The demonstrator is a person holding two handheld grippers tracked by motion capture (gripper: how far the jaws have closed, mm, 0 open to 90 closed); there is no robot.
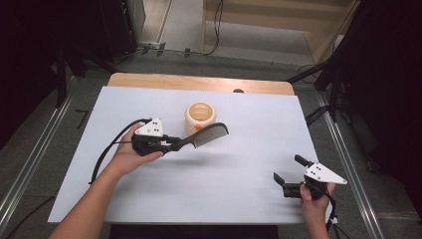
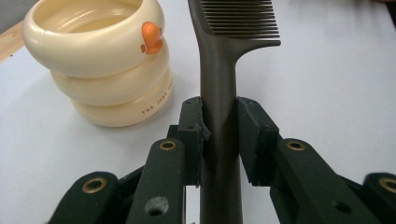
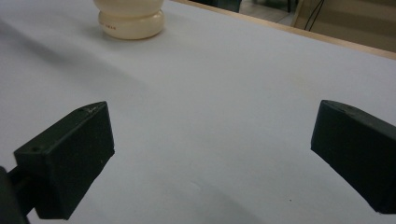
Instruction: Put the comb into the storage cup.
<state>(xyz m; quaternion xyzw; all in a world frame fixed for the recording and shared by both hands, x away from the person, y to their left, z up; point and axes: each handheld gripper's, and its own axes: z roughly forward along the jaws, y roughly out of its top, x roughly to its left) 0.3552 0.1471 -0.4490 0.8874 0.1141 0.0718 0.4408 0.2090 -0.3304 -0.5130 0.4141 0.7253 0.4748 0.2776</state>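
Observation:
A dark comb (image 1: 205, 136) hangs above the white table, its teeth end pointing right. My left gripper (image 1: 171, 144) is shut on the comb's handle (image 2: 219, 116), with both pads pressed against it. Just behind the comb stands a cream ringed cup (image 1: 200, 117) with an orange mark (image 2: 152, 38) on its side; it stands left of the comb in the left gripper view and at the top in the right gripper view (image 3: 130, 18). My right gripper (image 1: 288, 173) is open near the table's front right, with bare table between its jaws.
The white tabletop (image 1: 239, 169) has a wooden strip (image 1: 199, 82) along its far edge. Metal rails run along the floor at both sides, and cables lie on the floor behind the table.

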